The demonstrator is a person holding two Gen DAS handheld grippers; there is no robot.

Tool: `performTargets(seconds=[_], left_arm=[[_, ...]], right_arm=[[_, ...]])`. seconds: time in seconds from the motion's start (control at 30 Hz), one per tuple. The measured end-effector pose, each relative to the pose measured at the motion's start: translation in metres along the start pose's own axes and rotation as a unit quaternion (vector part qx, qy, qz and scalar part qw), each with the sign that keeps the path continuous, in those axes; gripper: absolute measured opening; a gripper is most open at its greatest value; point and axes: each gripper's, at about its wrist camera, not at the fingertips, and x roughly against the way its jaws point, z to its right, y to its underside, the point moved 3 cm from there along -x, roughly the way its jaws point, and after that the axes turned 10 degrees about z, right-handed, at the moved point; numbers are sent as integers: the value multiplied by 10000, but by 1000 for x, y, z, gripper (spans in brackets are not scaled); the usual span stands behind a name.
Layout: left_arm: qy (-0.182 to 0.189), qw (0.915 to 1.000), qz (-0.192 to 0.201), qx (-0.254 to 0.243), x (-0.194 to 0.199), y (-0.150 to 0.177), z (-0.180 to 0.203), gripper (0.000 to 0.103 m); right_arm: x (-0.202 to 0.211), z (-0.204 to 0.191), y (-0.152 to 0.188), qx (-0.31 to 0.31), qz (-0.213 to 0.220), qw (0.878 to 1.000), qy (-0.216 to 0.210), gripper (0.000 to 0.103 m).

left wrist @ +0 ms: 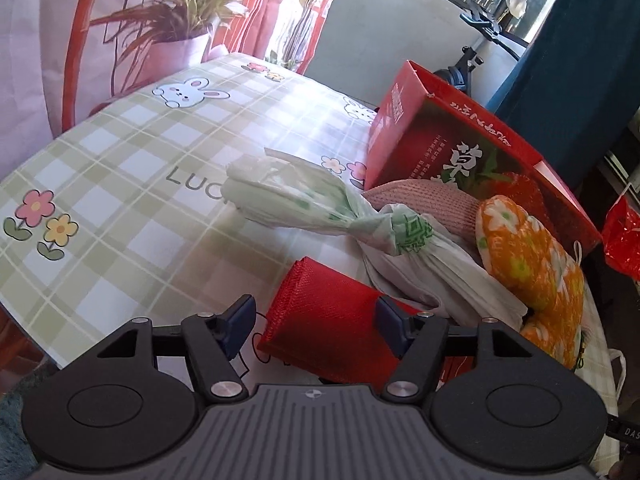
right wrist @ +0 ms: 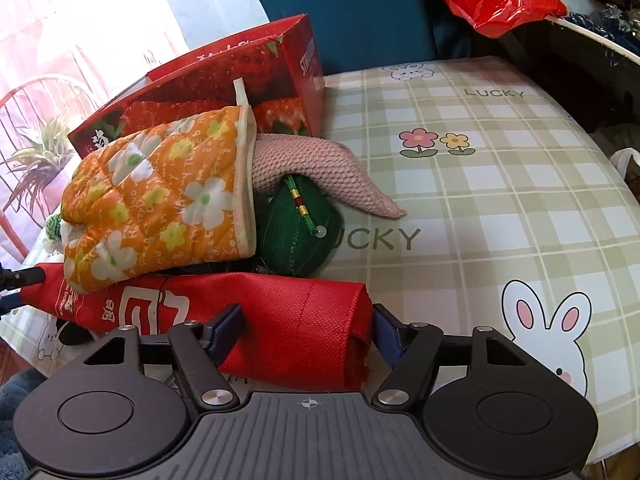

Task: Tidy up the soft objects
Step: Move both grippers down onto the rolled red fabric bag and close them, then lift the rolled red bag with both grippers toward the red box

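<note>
Claws (left wrist: 316, 326) (right wrist: 306, 330) straddle red bag (right wrist: 288, 320) — checked tablecloth (left wrist: 120, 184), curtained window (left wrist: 296, 4) behind.

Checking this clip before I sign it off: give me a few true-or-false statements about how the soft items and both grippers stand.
1. Each gripper straddles one end of the red fabric bag. True: left gripper, right gripper.
2. The orange floral mitt lies flat on the bare tablecloth. False: it rests on top of the pile.
3. The strawberry box stands behind the soft items. True.
4. The knotted white bag is inside the box. False: it lies on the tablecloth.
</note>
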Motion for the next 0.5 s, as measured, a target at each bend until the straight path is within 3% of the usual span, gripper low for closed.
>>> performTargets(seconds=[0.07, 0.17, 0.27, 0.33, 0.4, 0.5], left_arm=[[128, 9999, -34, 53, -3, 0, 0, 71], [232, 9994, -160, -192, -11, 3, 7, 79], [246, 9992, -152, -266, -13, 3, 8, 78], [217, 9992, -76, -324, -10, 3, 7, 69], [62, 9990, 101, -426, -1, 0, 6, 43], [-39, 9989, 224, -421, 10, -6, 3, 30]], right_arm=[[0, 0, 0, 9, 15, 10000, 11, 64], [0, 0, 0, 15, 27, 10000, 25, 64], [1, 0, 0, 29, 44, 10000, 26, 64], [1, 1, 0, 20, 46, 10000, 26, 64], [2, 0, 0, 27, 59, 10000, 33, 64], [6, 0, -1, 8, 85, 10000, 42, 61]])
